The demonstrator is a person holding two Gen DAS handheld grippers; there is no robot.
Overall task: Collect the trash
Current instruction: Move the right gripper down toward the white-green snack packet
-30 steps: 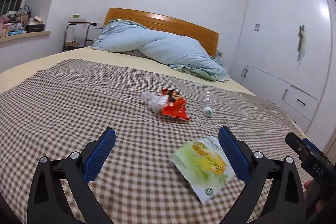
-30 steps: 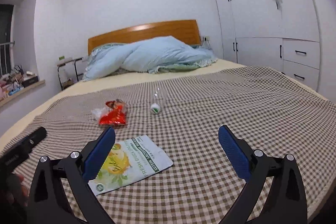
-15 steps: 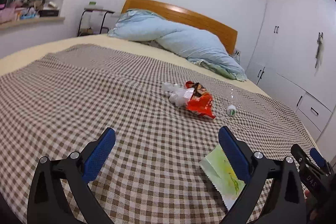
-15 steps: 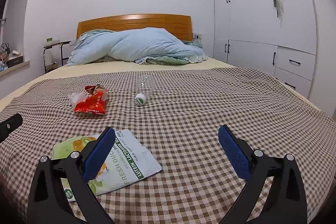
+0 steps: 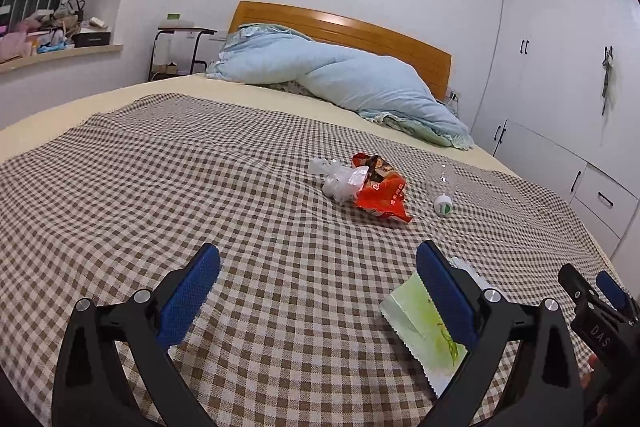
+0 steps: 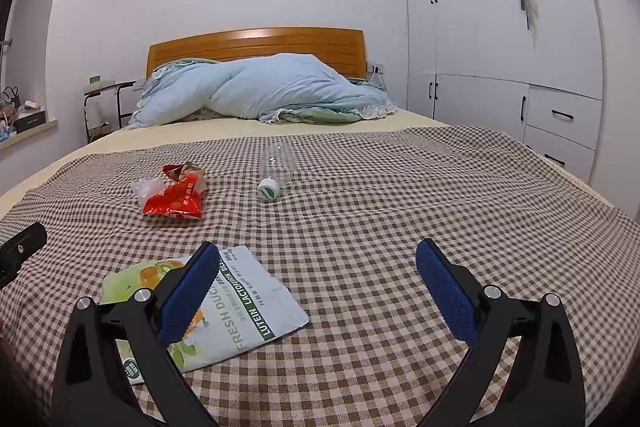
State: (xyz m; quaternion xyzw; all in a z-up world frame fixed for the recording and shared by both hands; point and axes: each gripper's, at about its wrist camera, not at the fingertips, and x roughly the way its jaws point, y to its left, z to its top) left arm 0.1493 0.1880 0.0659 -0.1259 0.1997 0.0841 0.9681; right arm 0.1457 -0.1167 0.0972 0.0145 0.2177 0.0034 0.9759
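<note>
On the checked bedspread [image 5: 160,211] lie a red snack wrapper [image 5: 380,193] [image 6: 176,199] with crumpled clear plastic [image 5: 340,181] against it, an empty clear bottle [image 5: 440,187] [image 6: 276,169] with a white cap, and a flat green-and-white pouch [image 5: 420,323] [image 6: 240,303]. My left gripper [image 5: 318,283] hovers open above the cloth, the pouch under its right finger. My right gripper [image 6: 318,281] is open too, its left finger over the pouch. Nothing is held by either one.
A bunched light-blue duvet [image 6: 260,91] lies by the wooden headboard [image 6: 256,43]. White wardrobes and drawers [image 6: 500,67] run along the right wall. A small side table [image 5: 180,47] and a cluttered windowsill [image 5: 48,43] are at the left.
Both cameras swung across the bed. The left view has turned back right and tilted; the right gripper has moved forward over the pouch. The trash stays where it lay.
</note>
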